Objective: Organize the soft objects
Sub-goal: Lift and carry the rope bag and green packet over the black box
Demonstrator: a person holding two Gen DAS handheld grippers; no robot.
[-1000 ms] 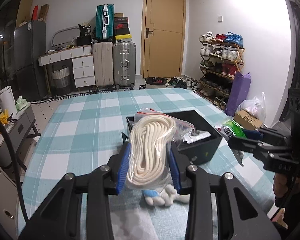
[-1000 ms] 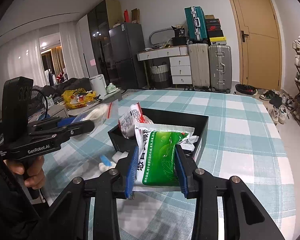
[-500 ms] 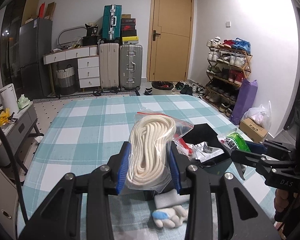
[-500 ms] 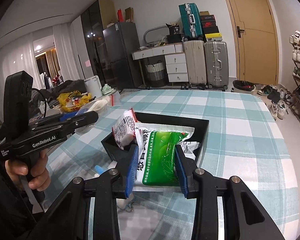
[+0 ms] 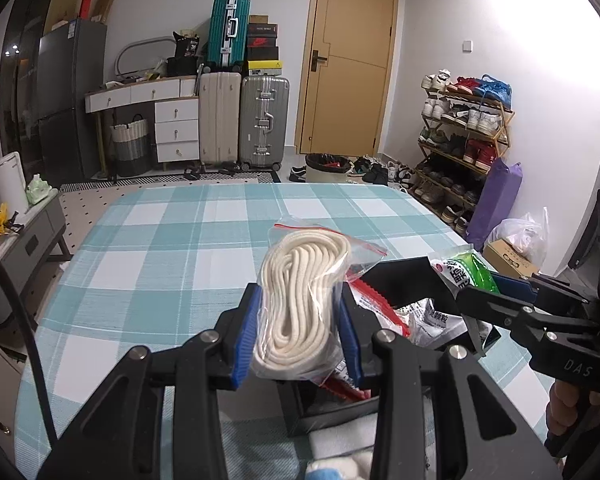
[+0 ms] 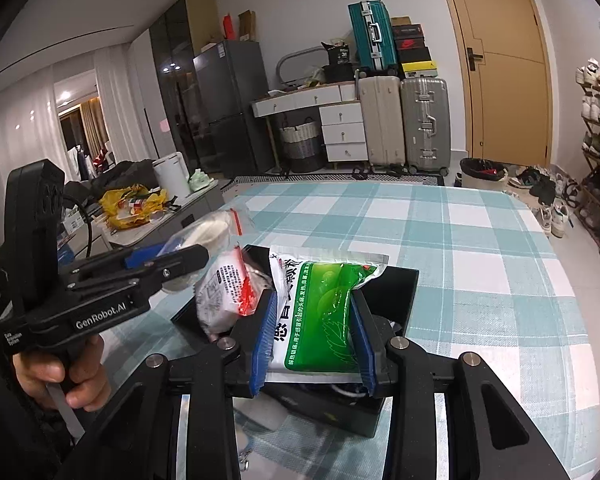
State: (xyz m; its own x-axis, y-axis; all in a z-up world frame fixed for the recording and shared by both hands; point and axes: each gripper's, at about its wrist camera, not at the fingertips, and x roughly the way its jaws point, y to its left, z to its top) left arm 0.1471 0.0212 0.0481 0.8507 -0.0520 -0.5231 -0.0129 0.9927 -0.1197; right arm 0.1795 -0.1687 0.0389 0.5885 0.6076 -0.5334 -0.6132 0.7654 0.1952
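My left gripper [image 5: 298, 332] is shut on a clear zip bag of white rope [image 5: 300, 296] and holds it above the near left part of the black box [image 5: 404, 276]. My right gripper [image 6: 312, 336] is shut on a green and white pouch [image 6: 324, 300] and holds it over the same black box [image 6: 396, 284]. The box holds a red and white packet [image 6: 224, 296] and other packets. The right gripper shows in the left wrist view [image 5: 496, 300]; the left gripper shows in the right wrist view [image 6: 180, 258].
The box sits on a table with a teal checked cloth [image 5: 180, 248]. A white and blue soft item [image 5: 336, 468] lies on the cloth just in front of the box. Suitcases [image 5: 244, 120], a shoe rack [image 5: 464, 140] and a side cabinet [image 5: 16, 240] stand around the table.
Both grippers have moved forward with their loads, from in front of the box to above it. The soft item on the cloth has slid toward the bottom of the left wrist view.
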